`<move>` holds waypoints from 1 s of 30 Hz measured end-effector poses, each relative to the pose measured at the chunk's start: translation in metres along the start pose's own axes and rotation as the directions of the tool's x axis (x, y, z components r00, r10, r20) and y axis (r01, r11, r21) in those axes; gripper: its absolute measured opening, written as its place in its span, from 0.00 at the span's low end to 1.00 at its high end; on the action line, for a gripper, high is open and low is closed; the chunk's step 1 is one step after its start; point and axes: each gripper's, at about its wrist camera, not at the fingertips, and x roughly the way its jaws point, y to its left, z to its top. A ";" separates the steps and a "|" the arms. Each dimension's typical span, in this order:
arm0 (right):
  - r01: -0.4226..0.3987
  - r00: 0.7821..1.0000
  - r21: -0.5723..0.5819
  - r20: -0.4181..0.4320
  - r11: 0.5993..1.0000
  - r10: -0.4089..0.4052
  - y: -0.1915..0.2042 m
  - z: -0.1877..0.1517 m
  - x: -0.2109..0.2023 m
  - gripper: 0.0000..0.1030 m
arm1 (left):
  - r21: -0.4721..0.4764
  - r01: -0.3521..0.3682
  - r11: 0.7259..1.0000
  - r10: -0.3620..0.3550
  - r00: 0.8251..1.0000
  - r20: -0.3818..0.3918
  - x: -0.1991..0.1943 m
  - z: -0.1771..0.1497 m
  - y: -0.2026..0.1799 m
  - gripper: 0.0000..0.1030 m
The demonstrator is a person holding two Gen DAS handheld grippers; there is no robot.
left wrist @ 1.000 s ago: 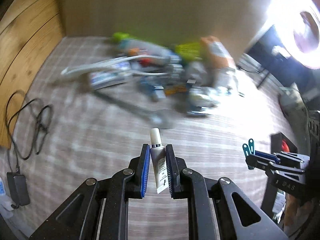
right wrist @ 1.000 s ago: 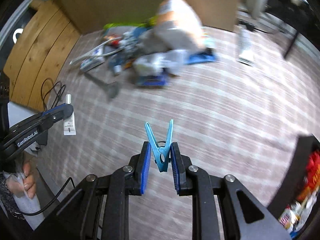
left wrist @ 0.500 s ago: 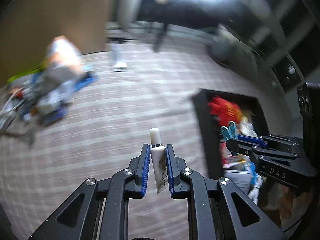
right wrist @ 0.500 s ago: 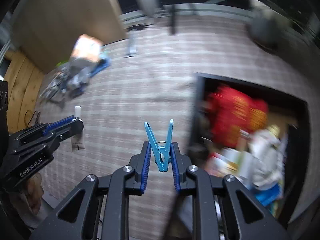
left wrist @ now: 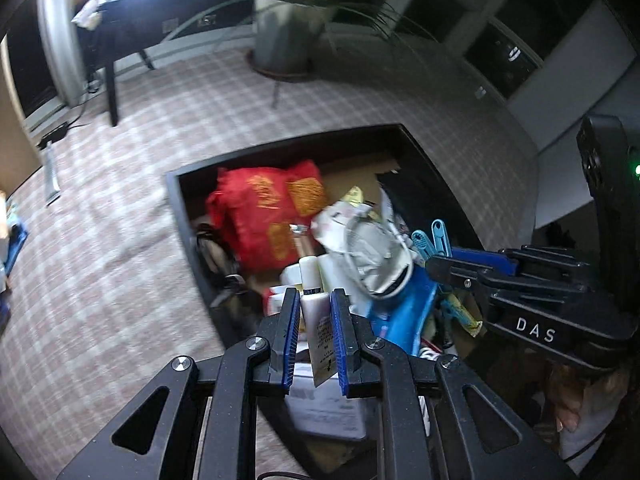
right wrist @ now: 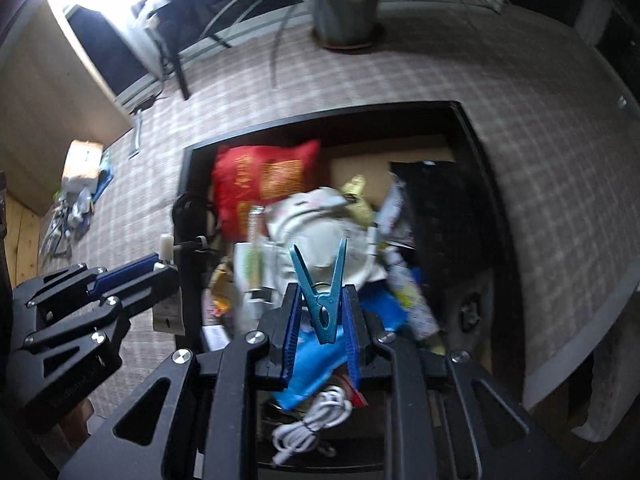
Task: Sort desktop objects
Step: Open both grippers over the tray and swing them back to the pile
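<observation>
The left gripper (left wrist: 315, 312) held a small white tube (left wrist: 317, 312) clamped between its blue pads, cap pointing away, above the near left corner of a black storage box (left wrist: 176, 200). The right gripper (right wrist: 320, 308) pinched a blue clothespin (right wrist: 322, 296), prongs spread, over the crowded box holding a red packet (right wrist: 260, 180) and a coiled white cable (right wrist: 316, 416) on checked carpet (left wrist: 100, 240).
</observation>
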 end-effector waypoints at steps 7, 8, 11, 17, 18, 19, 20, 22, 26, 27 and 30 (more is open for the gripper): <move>-0.008 1.000 0.022 0.003 1.000 0.008 -0.013 0.000 0.000 0.23 | 0.033 -0.004 0.999 0.005 1.000 -0.029 0.006 0.001 -0.015 0.26; -0.009 1.000 0.016 -0.007 1.000 0.009 -0.011 0.001 0.002 0.25 | 0.027 -0.014 1.000 0.015 0.999 -0.029 0.005 0.001 -0.014 0.34; -0.003 1.000 0.008 -0.005 1.000 0.003 -0.005 0.003 0.003 0.27 | 0.024 -0.029 0.999 0.029 1.000 -0.009 -0.001 0.001 -0.010 0.41; -0.030 1.000 -0.021 -0.005 0.999 0.030 0.016 0.013 0.005 0.27 | -0.002 -0.044 0.999 0.044 0.999 0.011 -0.013 0.000 0.011 0.41; -0.036 0.999 -0.026 -0.007 0.999 0.035 0.020 0.015 0.006 0.27 | -0.011 -0.044 0.999 0.044 0.999 0.015 -0.016 0.000 0.016 0.41; -0.040 0.999 -0.033 -0.008 0.999 0.040 0.025 0.018 0.007 0.27 | -0.019 -0.047 0.999 0.048 0.999 0.019 -0.019 0.000 0.022 0.41; -0.044 0.999 -0.042 -0.009 0.998 0.044 0.032 0.020 0.007 0.27 | -0.025 -0.055 0.998 0.055 0.998 0.024 -0.023 -0.001 0.027 0.41; -0.055 0.998 -0.063 -0.011 0.996 0.055 0.045 0.026 0.009 0.27 | -0.040 -0.071 0.997 0.072 0.997 0.034 -0.030 -0.002 0.041 0.41; -0.087 0.996 -0.118 -0.014 0.989 0.086 0.084 0.040 0.012 0.27 | -0.076 -0.096 0.993 0.099 0.994 0.046 -0.045 -0.005 0.072 0.41; -0.094 0.996 -0.137 -0.015 0.986 0.092 0.097 0.044 0.013 0.27 | -0.089 -0.104 0.991 0.108 0.993 0.049 -0.048 -0.005 0.080 0.41; -0.109 0.994 -0.186 -0.018 0.976 0.107 0.131 0.053 0.015 0.27 | -0.135 -0.135 0.982 0.144 0.988 0.056 -0.061 -0.009 0.112 0.41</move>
